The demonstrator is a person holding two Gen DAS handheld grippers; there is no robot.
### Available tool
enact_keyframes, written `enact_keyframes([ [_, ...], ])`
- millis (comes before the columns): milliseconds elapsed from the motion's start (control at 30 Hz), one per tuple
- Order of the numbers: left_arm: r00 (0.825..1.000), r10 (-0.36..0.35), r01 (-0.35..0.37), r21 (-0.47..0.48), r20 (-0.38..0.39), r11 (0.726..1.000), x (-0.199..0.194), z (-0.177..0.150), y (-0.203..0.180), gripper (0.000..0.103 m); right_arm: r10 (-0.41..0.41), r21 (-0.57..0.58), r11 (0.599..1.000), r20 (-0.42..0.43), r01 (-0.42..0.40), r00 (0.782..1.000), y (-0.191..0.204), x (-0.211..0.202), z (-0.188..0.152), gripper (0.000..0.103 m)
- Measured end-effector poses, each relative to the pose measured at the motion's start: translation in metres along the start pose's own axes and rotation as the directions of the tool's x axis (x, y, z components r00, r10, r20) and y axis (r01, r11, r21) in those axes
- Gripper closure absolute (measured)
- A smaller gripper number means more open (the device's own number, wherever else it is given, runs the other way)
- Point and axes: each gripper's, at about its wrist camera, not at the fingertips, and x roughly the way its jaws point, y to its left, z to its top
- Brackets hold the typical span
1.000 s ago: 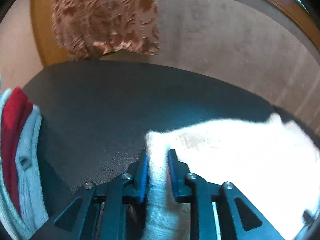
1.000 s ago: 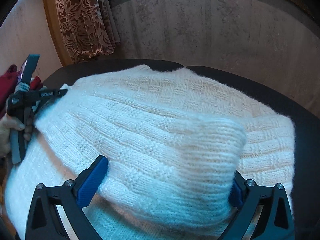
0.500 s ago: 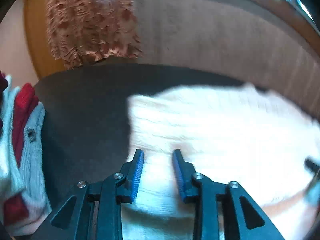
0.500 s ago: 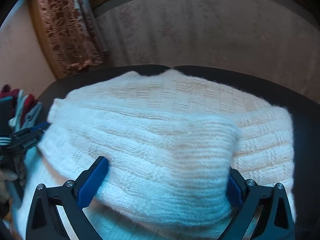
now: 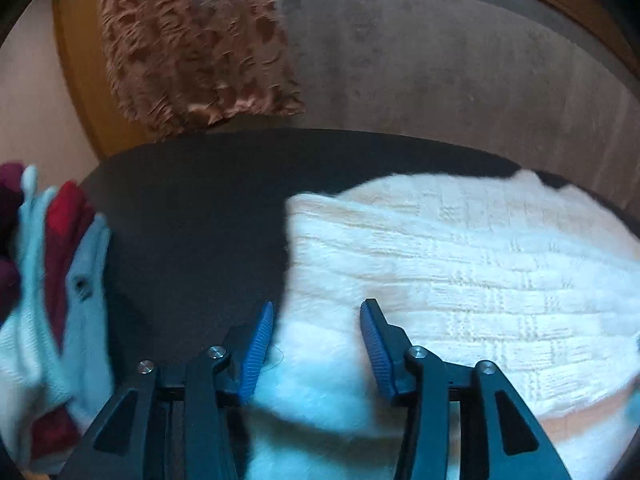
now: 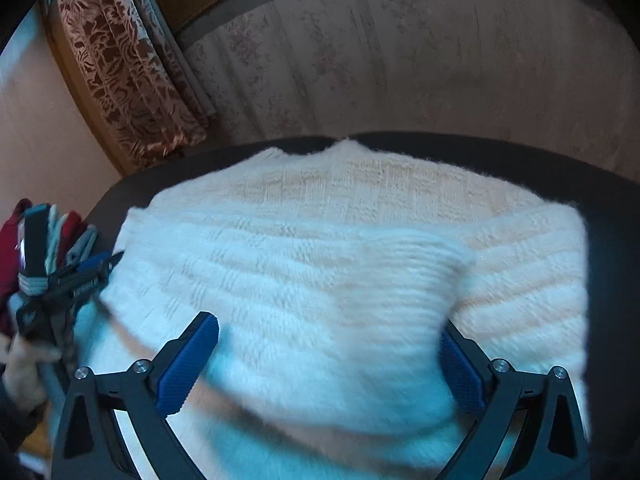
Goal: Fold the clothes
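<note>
Sweater [image 6: 360, 248], cream, chunky-knit, lies folded on table [image 6: 612, 240].

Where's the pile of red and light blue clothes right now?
The pile of clothes sits at the far left edge of both views, on the dark table, left of the white sweater and beside the left gripper.

Bare table [image 5: 192, 216] between sweater [image 5: 460, 272] and clothes pile [image 5: 60, 280] gives passage.
</note>
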Motion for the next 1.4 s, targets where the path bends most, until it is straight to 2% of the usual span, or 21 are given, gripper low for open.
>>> enact_keyframes([
  [100,0.998,-0.059,0.059,-0.047,0.001,0.997,-0.021,-0.015,0.016,0.057,0.029,0.039,0.999,0.008,-0.029,1.000,-0.011,-0.033,-0.014,0.000],
  [233,0.998,-0.062,0.062,-0.014,0.022,0.998,-0.047,-0.052,0.018,0.057,0.020,0.106,0.994,0.032,-0.023,0.999,-0.028,-0.068,-0.049,0.000],
  [367,0.997,-0.071,0.071,0.002,0.015,0.997,-0.059,-0.080,0.017,0.057,0.013,0.160,0.987,0.075,-0.025,0.997,-0.032,-0.085,-0.074,0.000],
  [500,0.998,-0.060,0.060,0.023,0.008,0.998,-0.064,-0.097,0.014,0.053,-0.001,0.101,0.995,0.081,-0.007,0.997,-0.015,-0.082,-0.074,0.000],
  [567,0.998,-0.062,0.062,0.005,0.011,0.998,-0.063,-0.100,0.016,0.050,0.027,0.051,0.998,0.082,-0.031,0.996,-0.007,-0.076,-0.060,0.000],
  [667,0.997,-0.079,0.080,-0.021,0.014,0.997,-0.062,-0.100,0.021,0.049,0.004,0.007,1.000,0.088,-0.005,0.996,-0.007,-0.059,-0.038,0.000],
  [733,0.997,-0.076,0.076,-0.018,0.019,0.997,-0.061,-0.100,0.022,0.049,-0.029,0.010,1.000,0.054,0.029,0.998,-0.011,-0.040,-0.029,0.000],
  [800,0.997,-0.068,0.068,-0.012,0.025,0.998,-0.061,-0.100,0.021,0.049,-0.121,0.014,0.993,-0.022,0.121,0.992,-0.021,-0.016,-0.031,0.000],
  [833,0.997,-0.066,0.067,-0.012,0.029,0.998,-0.060,-0.100,0.022,0.049,-0.135,-0.011,0.991,-0.032,0.134,0.990,-0.023,-0.011,-0.035,0.000],
  [967,0.998,-0.054,0.054,-0.005,0.041,0.999,-0.060,-0.101,0.021,0.048,-0.182,-0.103,0.979,-0.031,0.178,0.983,-0.013,-0.020,-0.051,0.000],
  [1067,0.998,-0.046,0.046,0.002,0.034,0.999,-0.060,-0.099,0.019,0.048,-0.150,-0.073,0.986,0.003,0.149,0.989,-0.019,-0.027,-0.056,0.000],
  [1167,0.995,-0.101,0.101,-0.032,-0.016,0.994,-0.061,-0.093,0.021,0.050,-0.086,-0.025,0.996,0.024,0.087,0.996,-0.029,-0.033,-0.055,0.000],
  [1267,0.980,-0.199,0.198,-0.056,-0.027,0.979,-0.064,-0.071,0.021,0.051,-0.003,0.054,0.999,0.047,0.000,0.999,-0.044,-0.045,-0.053,0.000],
  [1333,0.960,-0.279,0.279,-0.026,0.021,0.960,-0.070,-0.047,0.015,0.050,0.002,0.114,0.993,0.066,-0.010,0.998,-0.048,-0.057,-0.045,0.000],
  [1400,0.940,-0.336,0.333,0.055,0.060,0.941,-0.070,-0.019,-0.002,0.050,0.024,0.081,0.996,0.114,-0.034,0.993,-0.038,-0.066,-0.031,0.000],
])
